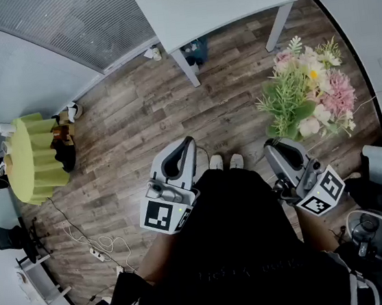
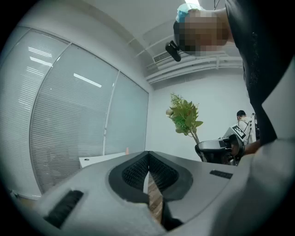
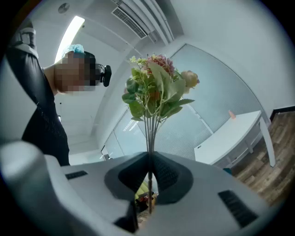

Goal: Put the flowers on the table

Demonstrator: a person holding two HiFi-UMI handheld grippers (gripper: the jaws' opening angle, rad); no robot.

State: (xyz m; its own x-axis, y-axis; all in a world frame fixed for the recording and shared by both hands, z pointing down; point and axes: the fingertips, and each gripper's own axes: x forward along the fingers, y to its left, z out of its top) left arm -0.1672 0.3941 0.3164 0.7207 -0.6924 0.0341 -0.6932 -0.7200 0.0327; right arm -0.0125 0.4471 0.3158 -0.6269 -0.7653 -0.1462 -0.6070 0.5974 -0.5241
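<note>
The right tool gripped the thin stems of the pink, white and green bunch of flowers (blooms above it). The left tool was clenched, holding nothing.

An office room, open-floored and glass-walled.

Frosted glass partitions lined with fine horizontal blinds close off one side, and a white surface on thin legs stands against them on the wood-plank floor. Overhead there is a long strip light and a slatted air vent in a white ceiling. A black swivel chair, a power strip with trailing cables and a round table under a yellow-green cloth sit along the edge.
</note>
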